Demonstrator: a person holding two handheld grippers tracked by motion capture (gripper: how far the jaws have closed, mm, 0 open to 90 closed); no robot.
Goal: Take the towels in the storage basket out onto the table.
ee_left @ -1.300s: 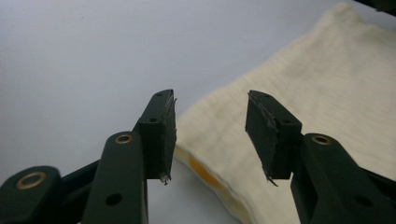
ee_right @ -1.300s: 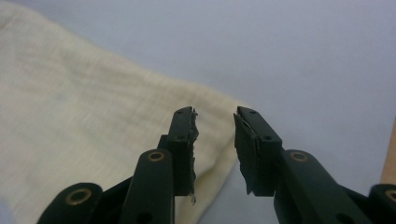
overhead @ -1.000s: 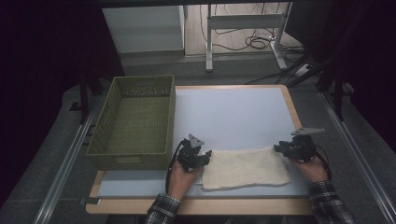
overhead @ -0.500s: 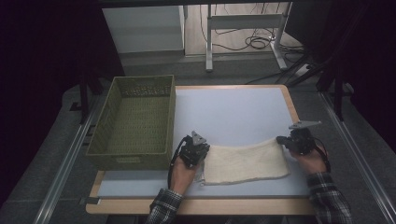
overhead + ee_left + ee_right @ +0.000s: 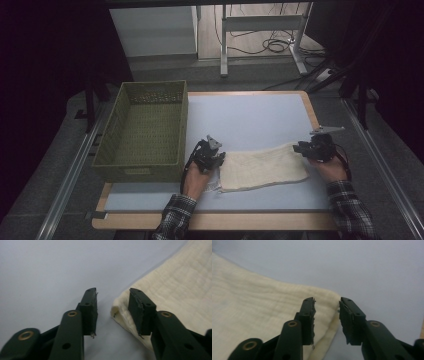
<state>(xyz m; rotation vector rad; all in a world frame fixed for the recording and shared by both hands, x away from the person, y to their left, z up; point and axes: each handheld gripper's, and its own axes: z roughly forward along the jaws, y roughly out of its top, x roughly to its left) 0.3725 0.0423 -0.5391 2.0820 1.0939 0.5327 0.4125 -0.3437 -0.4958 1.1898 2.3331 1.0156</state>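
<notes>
A cream folded cloth (image 5: 262,167) lies on the pale blue table top (image 5: 250,115), near its front. My left gripper (image 5: 219,158) is at the cloth's left end. In the left gripper view the jaws (image 5: 112,292) have just been opening; the folded corner of the cloth (image 5: 175,285) lies between them, beside the right pad, unpressed. My right gripper (image 5: 301,148) is at the cloth's far right corner. In the right gripper view its jaws (image 5: 327,301) have just been opening too, and the cloth's corner (image 5: 262,307) lies loose under and between them.
A green woven basket (image 5: 150,86), with nothing in it, stands on the left part of the table, close beside the left hand. The wooden table edge (image 5: 312,112) runs along the right. Beyond the table are metal legs and cables (image 5: 272,45) on the floor.
Both hands have shifted a little away from the person, and the cloth's far edge has gone with them. The cloth's right corner now lies farther up the table.
</notes>
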